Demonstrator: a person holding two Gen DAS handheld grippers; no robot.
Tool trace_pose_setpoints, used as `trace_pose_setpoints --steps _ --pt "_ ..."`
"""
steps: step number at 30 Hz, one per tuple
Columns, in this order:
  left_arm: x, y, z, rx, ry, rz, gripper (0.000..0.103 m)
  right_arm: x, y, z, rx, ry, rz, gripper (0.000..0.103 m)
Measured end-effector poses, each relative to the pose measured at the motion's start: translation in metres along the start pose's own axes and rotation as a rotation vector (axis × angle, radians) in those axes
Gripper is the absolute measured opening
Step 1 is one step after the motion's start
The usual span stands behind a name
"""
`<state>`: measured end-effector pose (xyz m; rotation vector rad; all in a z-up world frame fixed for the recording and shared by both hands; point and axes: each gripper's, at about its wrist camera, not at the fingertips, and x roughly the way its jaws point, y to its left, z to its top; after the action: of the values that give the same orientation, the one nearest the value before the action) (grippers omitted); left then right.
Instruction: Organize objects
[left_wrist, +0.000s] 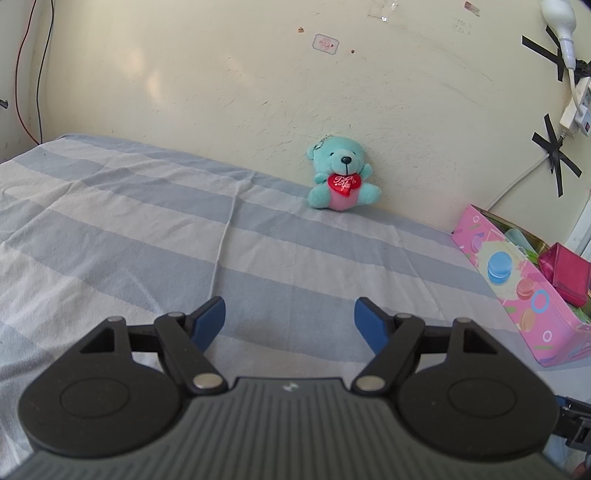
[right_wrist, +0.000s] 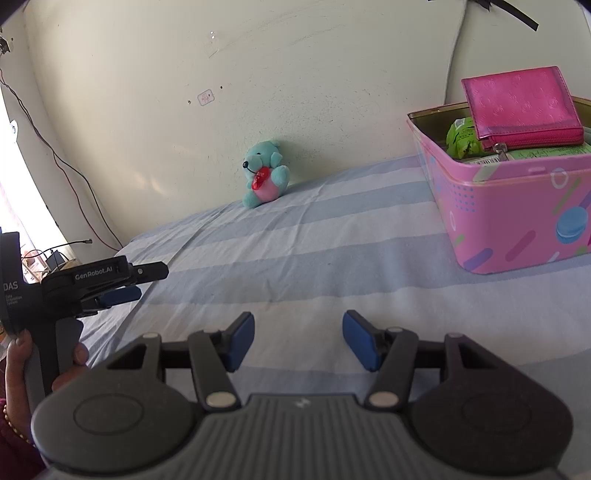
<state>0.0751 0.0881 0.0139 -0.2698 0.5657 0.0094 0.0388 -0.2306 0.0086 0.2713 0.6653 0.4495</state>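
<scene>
The left gripper (left_wrist: 289, 322) is hovering with jaws apart, holding nothing. One teal bear (left_wrist: 341, 174) is sitting far ahead of it against the wall. The right gripper (right_wrist: 298, 340) is also gaping empty; one pink box (right_wrist: 517, 218) is standing ahead to its right, one pink wallet (right_wrist: 524, 107) lying on top.

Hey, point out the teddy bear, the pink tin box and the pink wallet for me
teddy bear (left_wrist: 341, 175), left wrist view, on its red heart.
pink tin box (right_wrist: 509, 218), right wrist view, on its front wall.
pink wallet (right_wrist: 521, 103), right wrist view, on its flat face.
</scene>
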Motion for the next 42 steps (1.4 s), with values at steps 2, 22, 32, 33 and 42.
trace_pose_setpoints --steps 2,22,32,33,42 --pt "0.000 0.000 0.000 -0.001 0.000 0.000 0.079 0.000 0.000 0.000 0.000 0.000 0.001 0.055" --pt "0.000 0.002 -0.001 -0.006 0.002 0.000 0.079 0.000 -0.002 0.000 0.005 -0.001 0.007 0.055" --pt "-0.005 0.025 0.007 -0.109 -0.038 0.100 0.079 0.029 0.014 0.033 -0.092 0.011 0.028 0.058" --pt "-0.003 0.026 0.008 -0.116 -0.029 0.102 0.079 0.037 0.019 0.043 -0.121 -0.003 0.029 0.058" --pt "0.007 0.028 0.008 -0.124 0.022 0.106 0.079 0.167 0.056 0.142 -0.212 0.015 0.067 0.084"
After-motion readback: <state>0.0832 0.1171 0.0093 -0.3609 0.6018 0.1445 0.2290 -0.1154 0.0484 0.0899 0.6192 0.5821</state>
